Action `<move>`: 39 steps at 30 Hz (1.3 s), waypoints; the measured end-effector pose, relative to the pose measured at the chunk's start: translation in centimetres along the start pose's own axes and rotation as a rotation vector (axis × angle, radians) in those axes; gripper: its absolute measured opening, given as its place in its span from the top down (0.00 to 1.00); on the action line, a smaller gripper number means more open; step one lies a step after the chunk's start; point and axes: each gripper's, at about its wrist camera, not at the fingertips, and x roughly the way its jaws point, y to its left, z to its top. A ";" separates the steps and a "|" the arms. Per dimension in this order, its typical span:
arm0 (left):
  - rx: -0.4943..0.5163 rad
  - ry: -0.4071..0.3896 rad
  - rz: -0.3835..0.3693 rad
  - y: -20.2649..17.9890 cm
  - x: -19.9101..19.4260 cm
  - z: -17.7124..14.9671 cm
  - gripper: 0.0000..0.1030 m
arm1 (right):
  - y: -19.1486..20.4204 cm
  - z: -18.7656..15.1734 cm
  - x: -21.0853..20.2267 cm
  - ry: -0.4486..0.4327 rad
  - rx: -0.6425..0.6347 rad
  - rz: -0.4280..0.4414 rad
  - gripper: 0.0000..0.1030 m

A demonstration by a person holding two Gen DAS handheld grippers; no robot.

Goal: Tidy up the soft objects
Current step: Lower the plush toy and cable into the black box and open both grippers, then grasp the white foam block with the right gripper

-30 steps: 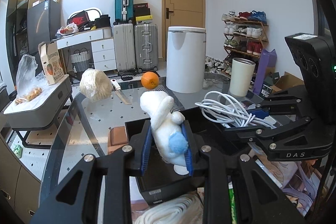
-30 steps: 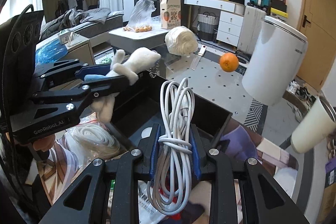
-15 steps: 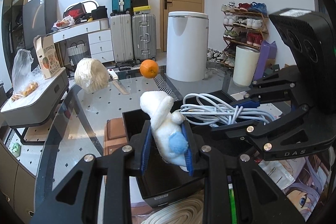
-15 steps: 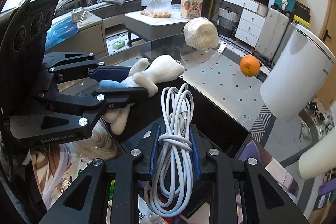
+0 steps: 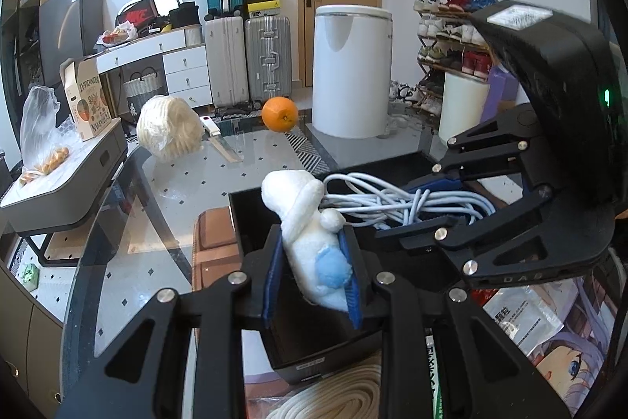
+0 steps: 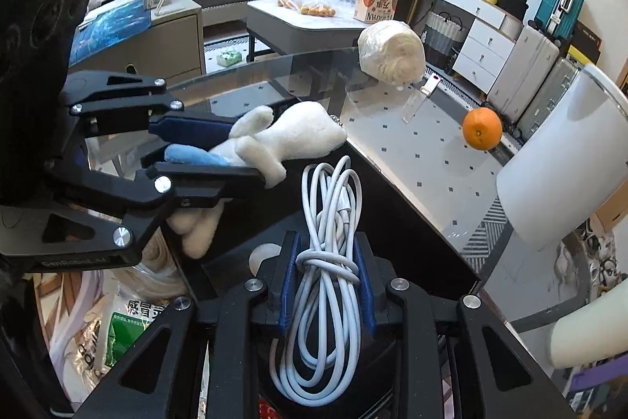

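Both grippers hang over the black box (image 5: 251,218) on the glass table (image 5: 165,191), each carrying 1 soft thing, and the pairing looks deliberate: the box is the place these items are meant to end up.

The left gripper (image 5: 312,275) is clenched on the white plush toy (image 5: 310,242), its blue pads squeezing the body just around the pale blue patch, so the head and limbs stick out past the fingertips. Held that way, the toy hangs above the box's near left corner instead of lying in it. In the right wrist view the same left gripper (image 6: 204,163) comes in from the left, the plush toy (image 6: 290,136) pointing across the open box.

The right gripper (image 6: 327,287) is clamped on the white cable bundle (image 6: 329,218) right at its knot, which I judge keeps the loops from spilling apart; the free loops hang over the box interior (image 6: 392,222).

An orange (image 5: 279,114), a knife (image 5: 218,138) and a wrapped cream bundle (image 5: 170,132) sit further back on the table, well apart from the box. A coil of cream rope (image 5: 333,399) lies just in front of the box.
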 end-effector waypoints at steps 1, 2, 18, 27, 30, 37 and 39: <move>0.003 0.004 0.001 -0.1 0.1 -0.1 0.75 | 0.0 -0.1 -0.1 -0.001 0.000 -0.001 0.75; 0.004 0.007 0.000 -0.1 0.1 -0.1 0.74 | 0.0 -0.1 -0.2 -0.005 -0.001 -0.008 0.74; -0.032 -0.057 0.015 -0.9 -2.5 -0.5 0.03 | 0.5 -3.1 -7.4 -0.133 0.111 -0.107 0.17; -0.101 -0.085 0.022 -0.4 -5.4 -1.6 0.00 | 0.5 -7.5 -10.9 -0.203 0.324 -0.128 0.01; -0.112 -0.086 0.021 -0.3 -6.3 -2.1 0.00 | 0.3 -8.9 -11.6 -0.220 0.395 -0.128 0.01; -0.104 -0.065 0.044 -0.7 -7.1 -2.7 0.00 | 0.6 -11.1 -13.1 -0.235 0.457 -0.164 0.01; -0.093 -0.060 0.051 -0.9 -7.3 -3.0 0.00 | 0.5 -11.3 -13.4 -0.229 0.460 -0.182 0.01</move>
